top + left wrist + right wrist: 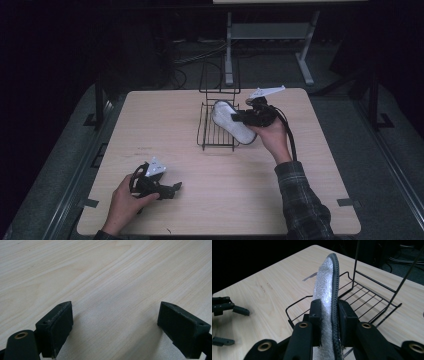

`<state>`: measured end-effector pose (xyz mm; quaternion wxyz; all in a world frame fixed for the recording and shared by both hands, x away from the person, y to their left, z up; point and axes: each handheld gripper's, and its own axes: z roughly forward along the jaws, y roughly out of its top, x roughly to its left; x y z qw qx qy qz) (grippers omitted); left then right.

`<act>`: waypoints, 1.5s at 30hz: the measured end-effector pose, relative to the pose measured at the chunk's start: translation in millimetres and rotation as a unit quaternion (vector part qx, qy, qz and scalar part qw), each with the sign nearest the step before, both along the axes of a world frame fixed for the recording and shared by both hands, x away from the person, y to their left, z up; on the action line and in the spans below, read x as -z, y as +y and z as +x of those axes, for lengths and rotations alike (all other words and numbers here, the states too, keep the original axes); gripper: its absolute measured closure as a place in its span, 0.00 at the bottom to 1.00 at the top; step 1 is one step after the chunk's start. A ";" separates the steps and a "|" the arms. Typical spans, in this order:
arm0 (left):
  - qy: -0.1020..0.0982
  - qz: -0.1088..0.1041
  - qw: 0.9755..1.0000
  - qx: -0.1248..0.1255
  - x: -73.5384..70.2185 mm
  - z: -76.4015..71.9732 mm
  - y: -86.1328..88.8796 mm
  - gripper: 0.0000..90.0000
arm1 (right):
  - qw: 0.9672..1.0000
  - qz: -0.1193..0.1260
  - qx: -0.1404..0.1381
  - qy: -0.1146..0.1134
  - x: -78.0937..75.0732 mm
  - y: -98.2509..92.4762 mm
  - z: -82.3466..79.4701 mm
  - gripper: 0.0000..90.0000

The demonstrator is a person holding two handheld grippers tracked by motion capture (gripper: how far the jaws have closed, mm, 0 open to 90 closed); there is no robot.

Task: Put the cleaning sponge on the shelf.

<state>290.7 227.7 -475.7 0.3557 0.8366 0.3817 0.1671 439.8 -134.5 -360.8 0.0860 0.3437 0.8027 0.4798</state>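
Insole [231, 122], white foam on one face with a dark edged underside, is held over the right-hand part of the black wire rack [212, 137], near the middle of the far half of the wooden table [200, 210]. In the high view it lies slanted, its far end toward the rack's upright back frame, its near end overhanging the rack's right side.

Right gripper [329, 312]: jaws closed most of the way and clamped on the insole [327, 282], one pad against the foam face, the other against the dark edge. In the right gripper view the insole stands on edge between the pads and runs away from the camera above the rack [362, 293]. The right hand [271, 136] holds this gripper [239, 118] from the rack's right side.

Left gripper [115, 322]: jaws wide apart, nothing between them, bare table surface [107, 277] beneath. Both pads are clear of any object. In the high view this gripper [172, 190] rests low at the near left of the table in the left hand [127, 200], well apart from the rack and insole.
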 end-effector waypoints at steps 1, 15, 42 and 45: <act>0.000 0.001 1.000 0.000 -0.1 0.0 0.0 0.14 | 1.000 -0.002 -0.001 0.000 0.1 1.8 1.6 0.83; 0.001 0.002 1.000 0.001 -0.2 0.1 0.2 0.14 | 1.000 -0.013 -0.002 0.005 4.7 29.3 21.0 0.83; 0.001 0.001 1.000 0.001 -0.2 0.0 0.2 0.14 | 0.999 -0.032 0.019 0.033 36.0 45.6 46.4 0.80; 0.001 0.000 1.000 0.001 -0.2 0.0 0.1 0.14 | 0.999 -0.036 0.026 0.032 38.4 44.2 48.6 0.78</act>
